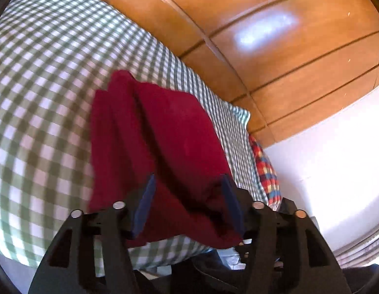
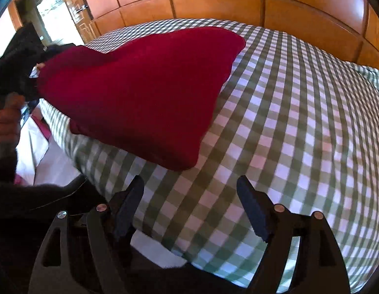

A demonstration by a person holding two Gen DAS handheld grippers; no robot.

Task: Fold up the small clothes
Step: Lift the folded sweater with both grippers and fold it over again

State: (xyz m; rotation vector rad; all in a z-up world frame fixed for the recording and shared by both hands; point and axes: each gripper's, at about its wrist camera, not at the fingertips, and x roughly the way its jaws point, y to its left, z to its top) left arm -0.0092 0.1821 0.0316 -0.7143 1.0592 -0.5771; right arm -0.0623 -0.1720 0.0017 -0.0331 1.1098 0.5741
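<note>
A dark red garment (image 1: 152,142) hangs folded over a green-and-white checked bed (image 1: 42,73). My left gripper (image 1: 189,196) has a bunched edge of the garment between its two blue-padded fingers (image 1: 145,205); the fingers stand apart around the cloth. In the right wrist view the red garment (image 2: 145,90) is lifted at its left end, where the left gripper (image 2: 27,68) holds it, and droops toward the bed (image 2: 287,122). My right gripper (image 2: 189,196) is open and empty above the bed, just below the garment's lower corner.
A wooden panelled headboard (image 2: 214,2) runs behind the bed. A red-and-blue plaid cloth (image 1: 265,169) lies at the bed's edge by a white wall (image 1: 324,159). White fabric (image 2: 42,152) lies beside the bed on the left.
</note>
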